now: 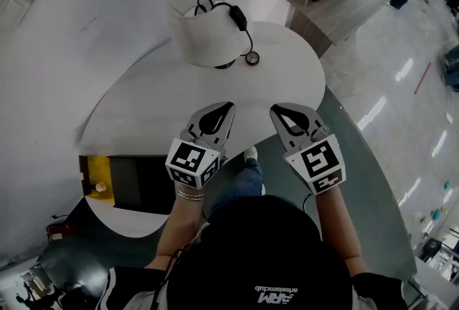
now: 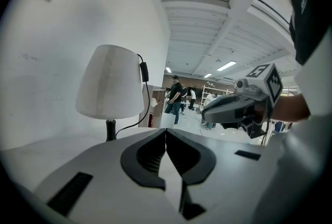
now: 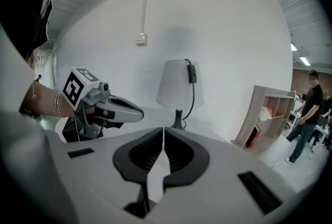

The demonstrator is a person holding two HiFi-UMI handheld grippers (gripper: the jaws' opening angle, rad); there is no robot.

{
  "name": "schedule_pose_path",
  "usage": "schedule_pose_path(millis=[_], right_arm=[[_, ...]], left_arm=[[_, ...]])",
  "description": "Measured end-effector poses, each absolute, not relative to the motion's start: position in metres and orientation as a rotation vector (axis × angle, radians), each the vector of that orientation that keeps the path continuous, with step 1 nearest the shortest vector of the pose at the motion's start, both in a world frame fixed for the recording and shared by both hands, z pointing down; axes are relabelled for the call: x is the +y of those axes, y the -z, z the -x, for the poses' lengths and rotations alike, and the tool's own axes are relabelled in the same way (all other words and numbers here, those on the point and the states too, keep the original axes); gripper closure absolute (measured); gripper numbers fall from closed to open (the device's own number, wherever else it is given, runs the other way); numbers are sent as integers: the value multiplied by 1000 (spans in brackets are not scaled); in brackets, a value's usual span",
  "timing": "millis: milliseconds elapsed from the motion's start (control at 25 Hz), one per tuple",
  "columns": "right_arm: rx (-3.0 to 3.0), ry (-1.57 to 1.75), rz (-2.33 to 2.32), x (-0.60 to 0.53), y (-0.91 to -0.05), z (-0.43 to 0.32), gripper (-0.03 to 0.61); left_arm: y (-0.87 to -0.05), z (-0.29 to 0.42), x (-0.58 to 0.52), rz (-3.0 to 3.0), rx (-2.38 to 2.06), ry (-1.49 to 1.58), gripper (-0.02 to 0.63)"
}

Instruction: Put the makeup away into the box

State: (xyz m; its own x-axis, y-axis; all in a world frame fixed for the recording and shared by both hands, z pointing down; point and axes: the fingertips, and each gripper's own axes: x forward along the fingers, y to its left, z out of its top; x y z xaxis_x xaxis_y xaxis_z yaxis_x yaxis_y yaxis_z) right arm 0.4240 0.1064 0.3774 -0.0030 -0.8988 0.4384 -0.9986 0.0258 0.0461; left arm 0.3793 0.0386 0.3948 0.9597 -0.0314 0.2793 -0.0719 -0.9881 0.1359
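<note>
As both hover over table [image 1: 287, 64], left claw [image 1: 228, 110], right claw [image 1: 275, 112] closed, pointing toward lamp [image 1: 204, 18]

White lamp [image 1: 204, 14] (black cord [image 1: 249, 39]), white table [image 1: 287, 72], black-and-white marker cubes [image 1: 192, 160].

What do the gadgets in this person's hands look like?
The left gripper and right gripper are pale grey wedge-shaped shells with black ribbed fingers, each bearing a white cube with black square markers. Thin bracelets circle the left wrist.
</note>
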Motion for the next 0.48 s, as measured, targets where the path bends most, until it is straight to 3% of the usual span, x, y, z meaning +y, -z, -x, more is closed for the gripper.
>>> schedule_pose_path(millis=[480], right_arm=[[-1948, -418, -1954, 91, -381, -441, 554]], left_arm=[[-411, -394, 37, -2950, -10, -482, 597]])
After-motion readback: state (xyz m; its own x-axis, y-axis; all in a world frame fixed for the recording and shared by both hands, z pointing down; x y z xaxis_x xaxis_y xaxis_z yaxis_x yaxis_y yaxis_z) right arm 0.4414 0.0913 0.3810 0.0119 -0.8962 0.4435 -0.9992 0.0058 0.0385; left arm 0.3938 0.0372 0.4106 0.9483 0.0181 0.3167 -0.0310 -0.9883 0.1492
